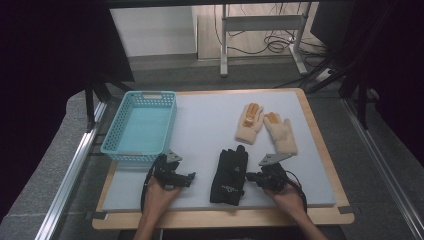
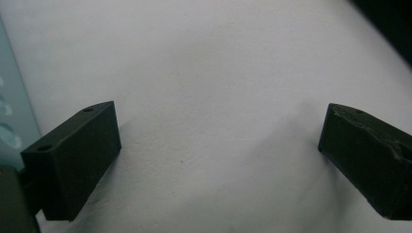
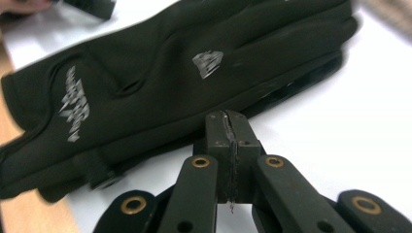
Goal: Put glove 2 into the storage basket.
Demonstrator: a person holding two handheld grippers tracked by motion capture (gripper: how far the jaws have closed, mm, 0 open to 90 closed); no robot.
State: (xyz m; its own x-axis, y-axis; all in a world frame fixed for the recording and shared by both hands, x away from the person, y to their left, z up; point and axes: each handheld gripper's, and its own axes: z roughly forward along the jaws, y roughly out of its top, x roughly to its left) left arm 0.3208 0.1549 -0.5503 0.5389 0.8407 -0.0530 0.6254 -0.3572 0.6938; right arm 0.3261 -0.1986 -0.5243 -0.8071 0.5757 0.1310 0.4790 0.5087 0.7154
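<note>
Nearest, the right gripper (image 3: 228, 127) sits with jaws pressed together, empty, tips at the edge of the black gloves (image 1: 229, 175) lying mid-mat, well right of the blue basket (image 1: 141, 127). It likely must reopen to pinch them; the left gripper (image 2: 218, 155) gapes idle.

Black gloves (image 1: 229, 171), grey logos; cream gloves (image 1: 265, 127), seemingly orange-patched; turquoise basket (image 1: 141, 128).

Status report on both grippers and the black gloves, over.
Left gripper open over bare mat. Right gripper shut, empty, at the edge of the black gloves. Nothing in the way.
</note>
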